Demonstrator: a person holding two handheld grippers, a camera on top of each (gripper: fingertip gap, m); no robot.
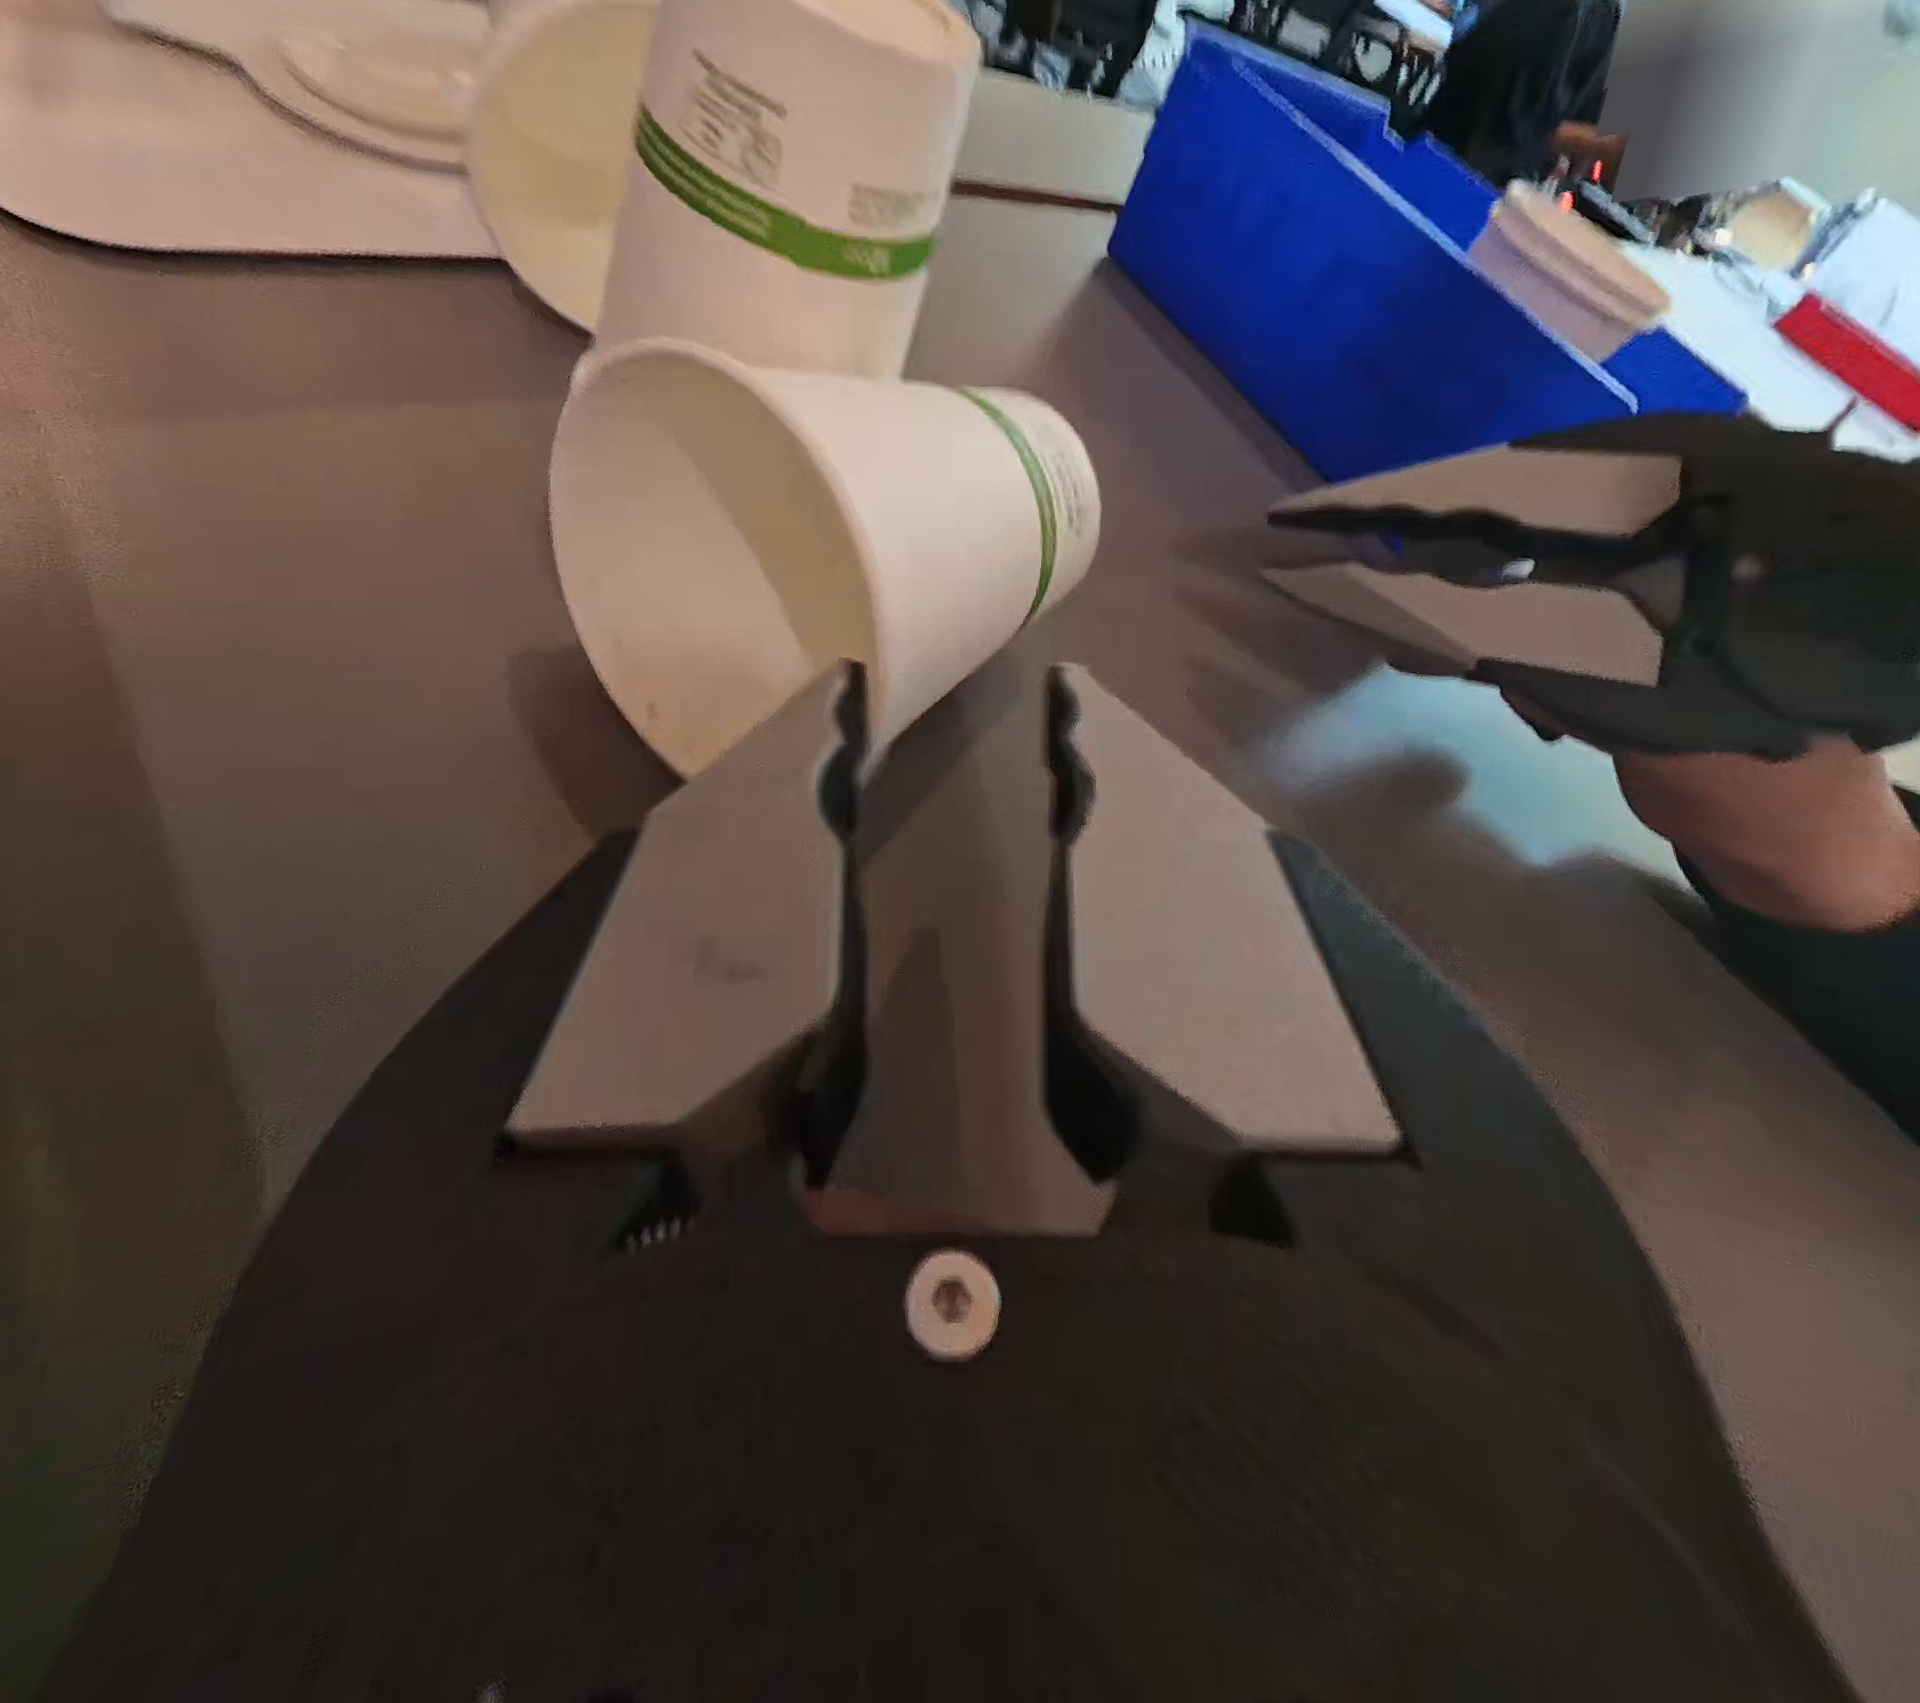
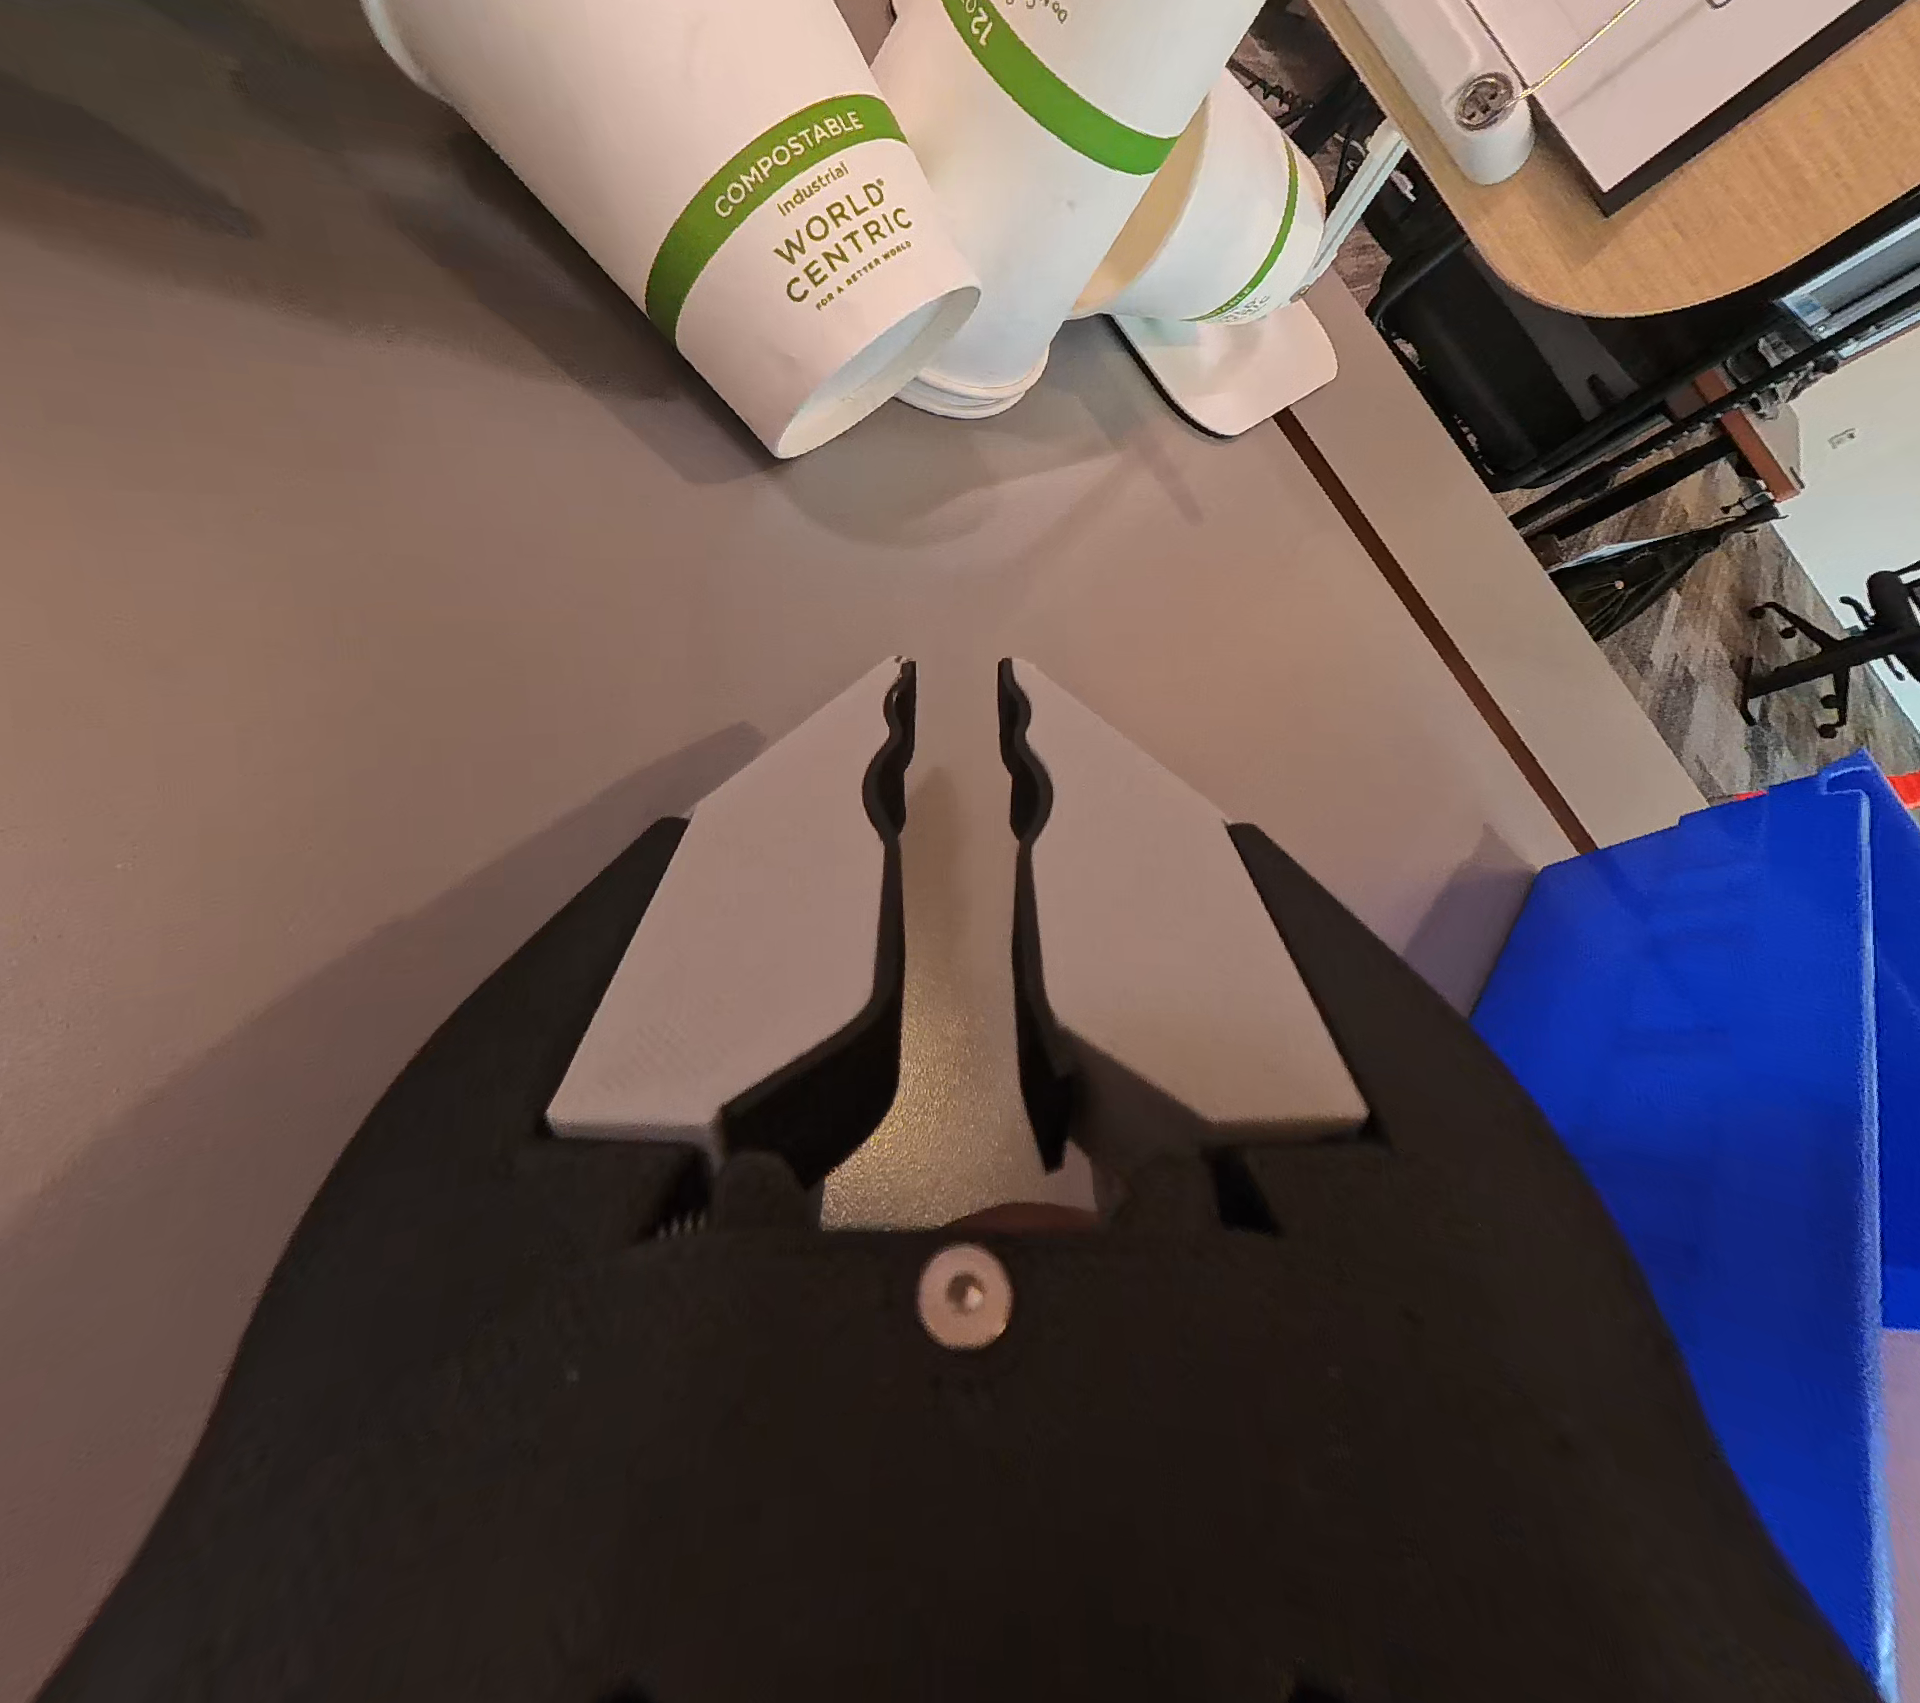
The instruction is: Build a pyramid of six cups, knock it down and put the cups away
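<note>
Several white paper cups with green bands lie toppled on the grey table [image 1: 260,562]. In the left wrist view the nearest cup [image 1: 821,531] lies on its side, mouth toward me. My left gripper [image 1: 956,682] is open, with one fingertip [image 1: 847,697] at the cup's rim and the lower cup wall in the gap between the fingers. Behind it an upside-down cup [image 1: 790,167] stands, and another cup [image 1: 551,126] lies on its side. My right gripper [image 2: 956,666] is empty, open by a narrow gap, short of the cups [image 2: 790,199]. It shows at the right of the left wrist view [image 1: 1273,547].
A blue bin [image 1: 1299,282] stands at the table's right, also in the right wrist view [image 2: 1662,1134], with a cup [image 1: 1569,282] in it. A white sign stand's base [image 2: 1247,375] sits behind the cups. The table edge [image 2: 1455,666] runs nearby.
</note>
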